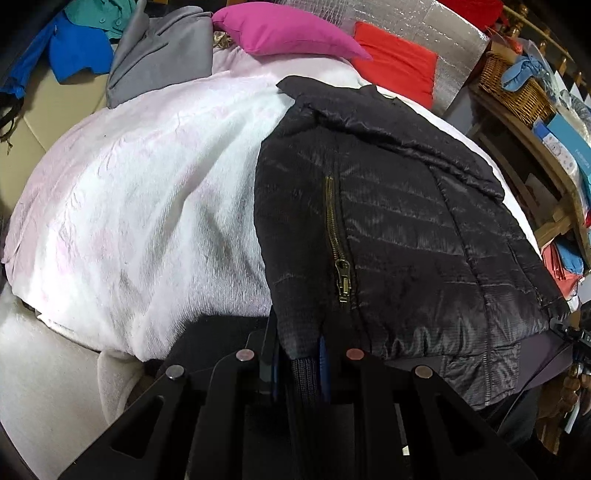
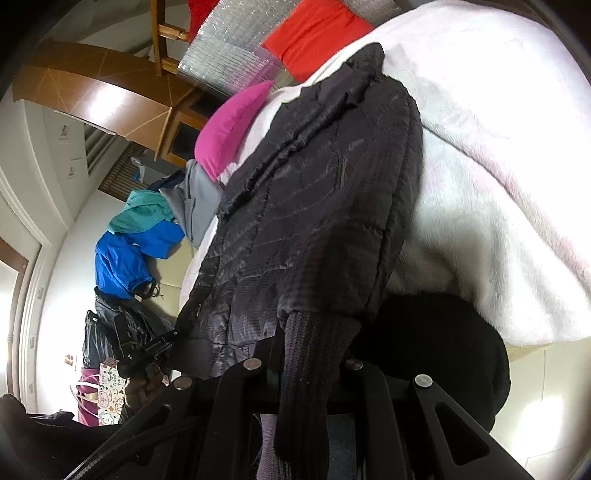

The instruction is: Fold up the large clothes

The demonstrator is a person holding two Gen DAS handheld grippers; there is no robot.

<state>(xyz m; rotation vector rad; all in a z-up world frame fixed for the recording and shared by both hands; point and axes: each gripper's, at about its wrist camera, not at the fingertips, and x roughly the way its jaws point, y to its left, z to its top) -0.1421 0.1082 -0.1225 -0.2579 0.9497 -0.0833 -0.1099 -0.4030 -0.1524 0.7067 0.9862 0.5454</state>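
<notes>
- The black quilted jacket (image 1: 406, 229) lies on a white fleecy blanket (image 1: 147, 192) spread over the bed, collar end away from both cameras and the ribbed hem hanging over the near edge.
- The left gripper (image 1: 297, 363) has its jaws clenched on a ribbed knit cuff or hem band (image 1: 304, 373) at the jacket's near corner; blue pads show on either side of the knit.
- The right gripper (image 2: 314, 363) is likewise clamped on a ribbed knit band (image 2: 314, 354) at the other near corner (its far end disappears under the tool, so how deep the bite goes cannot be told).
- Handling, as a judgement: the padded fill should make it light for its bulk, soft and springy, so folds are likely to puff back open unless pressed flat.
- The shiny shell looks slippery; it will probably slide easily over the fleece and over itself, so a folded layer may creep.
- The knit bands look like the best holds: thicker and grippier than the shell, and stitched firmly to the body.
- The brass zipper (image 1: 338, 240) is the one stiff line; pinching on its teeth or pull would give a poor hold, and a fold across it may resist.
- A pink cushion (image 1: 288, 33) and a grey garment (image 1: 159, 59) sit near the head of the bed, apart from the jacket.
</notes>
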